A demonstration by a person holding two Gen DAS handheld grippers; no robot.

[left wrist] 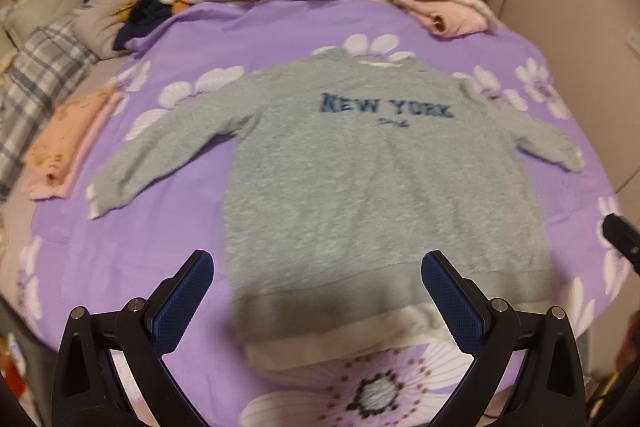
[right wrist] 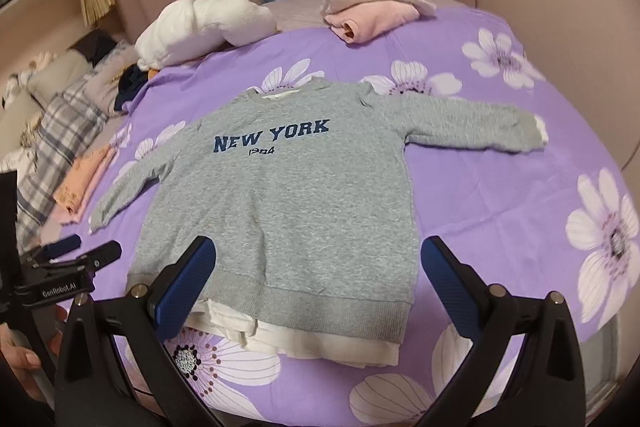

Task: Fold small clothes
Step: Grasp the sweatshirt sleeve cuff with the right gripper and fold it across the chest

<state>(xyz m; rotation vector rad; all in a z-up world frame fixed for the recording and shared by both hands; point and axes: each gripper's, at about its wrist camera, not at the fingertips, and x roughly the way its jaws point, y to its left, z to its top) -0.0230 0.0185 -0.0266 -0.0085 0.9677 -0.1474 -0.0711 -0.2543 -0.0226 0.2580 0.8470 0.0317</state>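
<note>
- Left gripper (left wrist: 318,291): its blue-padded fingers (left wrist: 182,301) are spread wide and hold nothing. Between and just beyond them lies the bottom band of the grey sweatshirt (left wrist: 360,187), with a white under-hem (left wrist: 344,347) showing below the band.
- Right gripper (right wrist: 318,287): also spread wide and empty. The same hem lies between its fingers (right wrist: 448,291), with bunched white lining nearest its left finger.
- Beyond the fingertips the sweatshirt lies face up on the purple flowered bedspread (right wrist: 500,211), lettering readable, both sleeves stretched out to the sides. No fold has been made.
- Further out sit folded pink garments (right wrist: 372,17), a white bundle (right wrist: 200,27) and a peach stack (left wrist: 64,143), well apart from the sweatshirt.
- The left view is blurred, so whether that hem lies flat is hard to say.
- To do the first fold well, I would:
  - take a sleeve cuff or a hem corner, pinching grey and white layers together;
  - lift low and carry it across the body so the edge lands straight;
  - smooth the crumpled lining first, or it will likely bulge inside the fold.
</note>
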